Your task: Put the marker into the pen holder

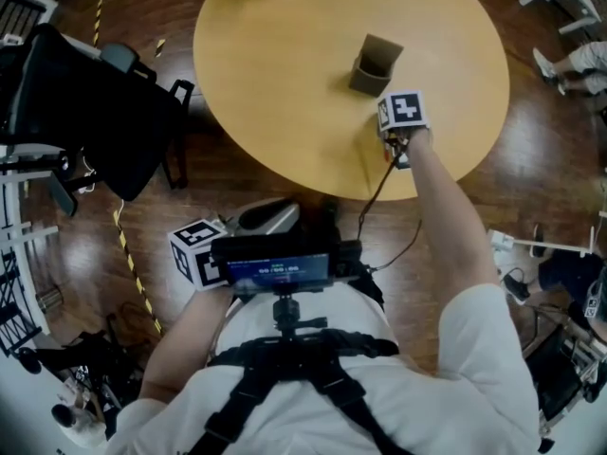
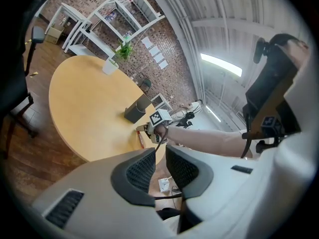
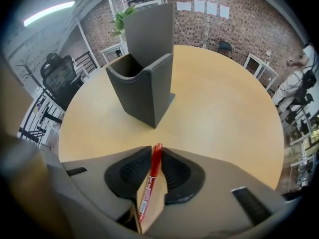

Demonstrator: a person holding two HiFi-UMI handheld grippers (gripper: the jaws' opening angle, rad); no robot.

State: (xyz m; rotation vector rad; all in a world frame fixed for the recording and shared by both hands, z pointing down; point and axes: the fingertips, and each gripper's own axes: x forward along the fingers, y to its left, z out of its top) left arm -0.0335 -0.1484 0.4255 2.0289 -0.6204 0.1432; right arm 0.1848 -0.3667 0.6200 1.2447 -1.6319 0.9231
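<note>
A dark grey pen holder (image 1: 377, 64) stands upright on the round yellow table (image 1: 285, 83). My right gripper (image 1: 394, 112) is just on the near side of it, over the table's near right part. In the right gripper view the holder (image 3: 142, 91) stands straight ahead with its mouth open. A red marker (image 3: 152, 176) is pinched between the black pads and points at the holder. My left gripper (image 1: 197, 251) hangs off the table by the person's waist. Its jaws (image 2: 160, 161) stand a little apart with nothing between them.
A white pot with a plant (image 2: 110, 65) stands at the table's far edge. A black office chair (image 1: 95, 102) is on the floor to the left. Another person's legs (image 1: 574, 64) show at the right edge. A cable (image 1: 379, 188) hangs from the right gripper.
</note>
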